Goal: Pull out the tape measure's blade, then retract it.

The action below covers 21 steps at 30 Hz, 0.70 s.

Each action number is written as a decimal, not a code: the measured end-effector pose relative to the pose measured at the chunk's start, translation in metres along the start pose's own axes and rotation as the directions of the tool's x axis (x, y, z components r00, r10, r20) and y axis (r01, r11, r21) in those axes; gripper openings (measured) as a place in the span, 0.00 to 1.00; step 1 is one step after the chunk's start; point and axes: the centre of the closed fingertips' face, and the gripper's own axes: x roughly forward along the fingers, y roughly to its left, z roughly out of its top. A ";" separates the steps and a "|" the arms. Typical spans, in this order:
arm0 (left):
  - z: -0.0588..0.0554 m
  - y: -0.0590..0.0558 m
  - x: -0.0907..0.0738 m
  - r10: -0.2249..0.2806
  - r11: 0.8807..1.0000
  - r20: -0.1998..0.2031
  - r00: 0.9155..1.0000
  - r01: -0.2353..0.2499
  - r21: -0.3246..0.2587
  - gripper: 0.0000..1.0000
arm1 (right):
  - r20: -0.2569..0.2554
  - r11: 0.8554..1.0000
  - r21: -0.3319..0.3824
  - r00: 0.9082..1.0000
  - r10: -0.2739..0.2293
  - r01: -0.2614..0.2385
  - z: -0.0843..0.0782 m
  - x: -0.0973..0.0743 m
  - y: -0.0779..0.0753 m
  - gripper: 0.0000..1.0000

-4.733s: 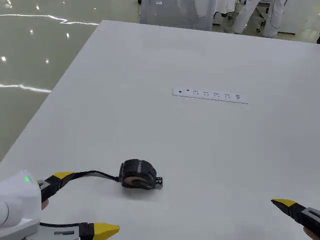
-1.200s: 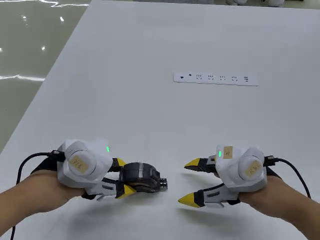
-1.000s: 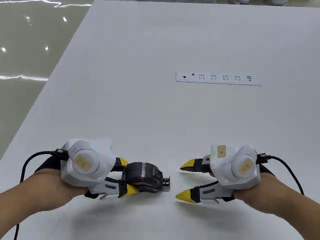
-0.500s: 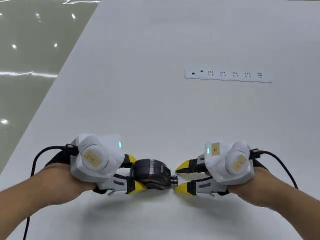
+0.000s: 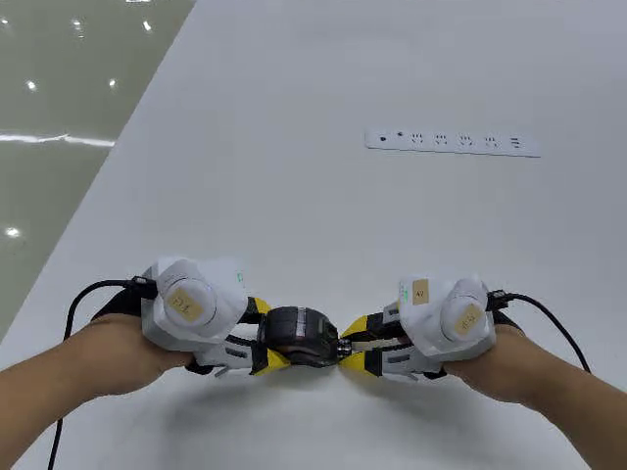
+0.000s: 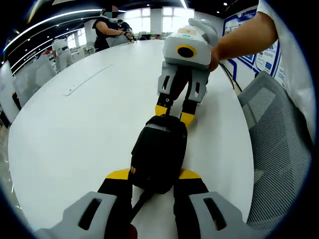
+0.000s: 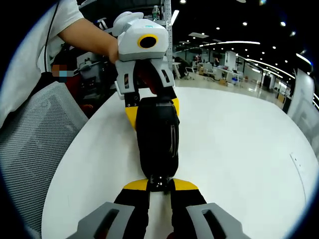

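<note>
Gripping the tape measure (image 5: 302,336) across the rear of its black case, the left gripper (image 5: 266,336) has its yellow-tipped jaws closed on both sides of the case. The case lies on the white bench (image 5: 392,245), close to the near edge, between the two grippers. Directly opposite, the right gripper (image 5: 349,344) is closed on the blade hook (image 7: 159,182), one jaw on each side. The hook sits against the mouth of the case. Farther back, well apart from the grippers, a white power strip (image 5: 453,142) lies flat on the bench. Beyond the bench's left edge is a glossy floor (image 5: 59,98).
</note>
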 end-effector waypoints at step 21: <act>-0.002 0.000 0.000 -0.004 1.000 -0.010 1.000 0.004 0.016 0.25 | -0.145 1.000 -0.011 0.989 -0.009 0.008 -0.003 0.000 0.000 0.09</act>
